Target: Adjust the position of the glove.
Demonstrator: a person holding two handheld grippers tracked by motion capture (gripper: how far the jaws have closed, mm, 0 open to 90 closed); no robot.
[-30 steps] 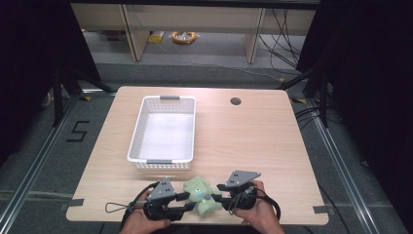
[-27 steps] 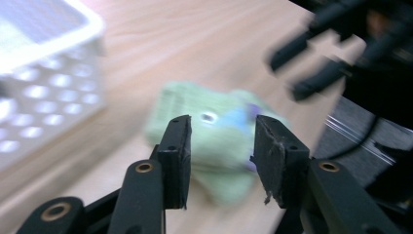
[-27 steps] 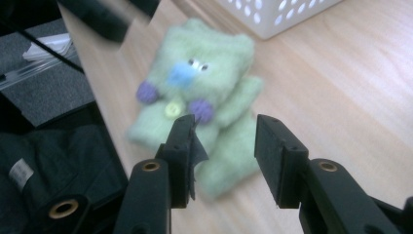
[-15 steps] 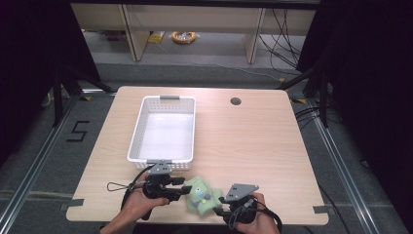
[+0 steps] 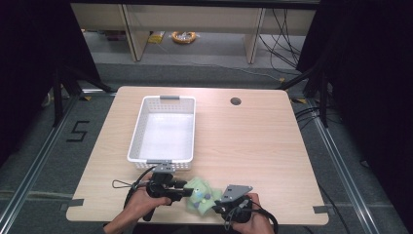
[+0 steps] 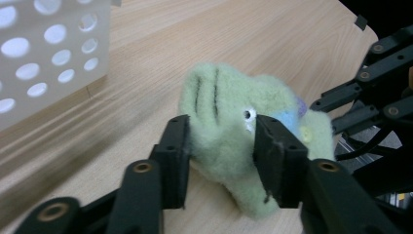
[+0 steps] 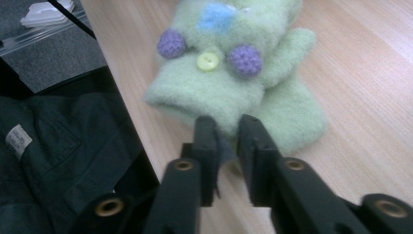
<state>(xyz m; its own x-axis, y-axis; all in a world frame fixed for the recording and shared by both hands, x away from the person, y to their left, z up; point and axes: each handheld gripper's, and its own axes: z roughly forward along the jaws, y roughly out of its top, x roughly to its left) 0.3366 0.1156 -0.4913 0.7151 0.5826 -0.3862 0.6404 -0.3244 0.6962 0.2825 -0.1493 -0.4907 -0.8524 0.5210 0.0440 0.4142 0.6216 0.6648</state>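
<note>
Our left gripper clenches the fuzzy green plush toy across its body, jaws sunk into the pile. Our right gripper stands nearly closed at the toy's near edge, gripping a thin fold of fabric at most; we cannot tell. The toy lies on the table at six o'clock, the white basket at eleven. It looks light, soft and squashy, so we judge the thick middle the surest hold.

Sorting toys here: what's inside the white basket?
Nothing visible: the basket shows a bare white floor. Its near wall hides a strip of the bottom. The green plush lies outside, on the table.
</note>
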